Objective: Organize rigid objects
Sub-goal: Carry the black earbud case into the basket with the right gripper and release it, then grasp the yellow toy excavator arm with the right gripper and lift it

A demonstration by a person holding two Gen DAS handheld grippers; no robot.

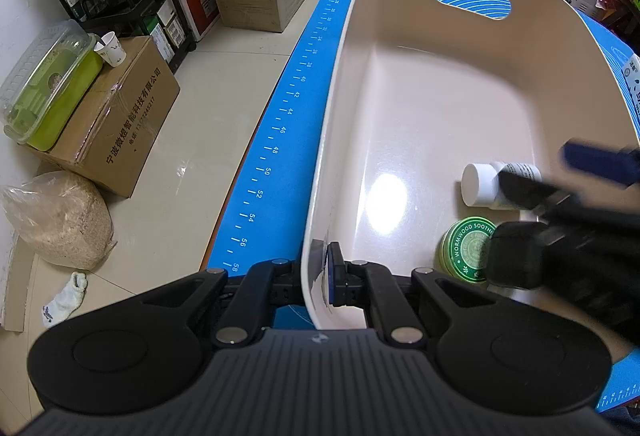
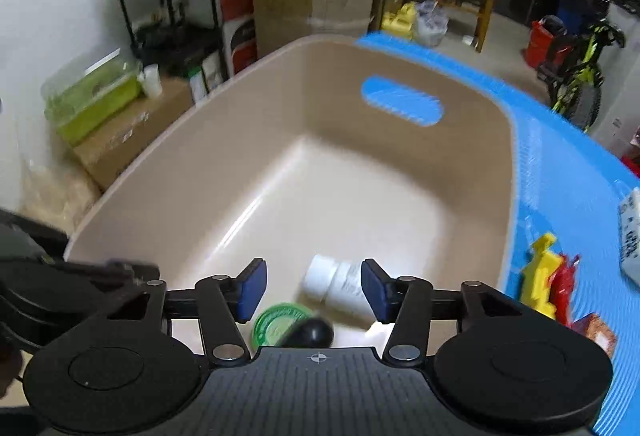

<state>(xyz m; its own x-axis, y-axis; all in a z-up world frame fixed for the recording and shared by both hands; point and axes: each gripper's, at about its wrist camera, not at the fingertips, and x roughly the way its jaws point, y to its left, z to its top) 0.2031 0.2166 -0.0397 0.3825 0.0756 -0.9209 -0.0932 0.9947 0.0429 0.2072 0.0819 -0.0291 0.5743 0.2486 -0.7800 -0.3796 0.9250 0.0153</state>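
Here, at far left in the left wrist view, a box (image 1: 108,124) sits on the floor carrying a green container (image 1: 48,92) and a paper cup (image 1: 111,50); a bag of grain (image 1: 60,216) and a sock (image 1: 66,298) lie beside it. Moving right, the counter (image 1: 276,140) wears a blue mat printed with a ruler. On it stands a beige tub (image 1: 400,108) with a handle slot in its far wall. The left tool (image 1: 320,274) is clamped on the tub's near wall, one pad inside, the other outside.

Inside the tub, near the right corner, a white bottle (image 1: 480,184) lies on its side, and just beside it, closer to the camera, a round green tin (image 1: 464,248) lies flat. A small dark rounded object (image 2: 314,332) overlaps the tin; what it is cannot be told. The right tool (image 2: 314,288), blurred, hangs over these, its jaws apart with nothing pressed between the pads; the bottle shows in the gap below.

Farther right, on the mat outside the tub, lie a yellow toy (image 2: 542,274) touching a red one (image 2: 564,290), a brown pack (image 2: 598,332), and a pale packet (image 2: 632,236) at the edge.
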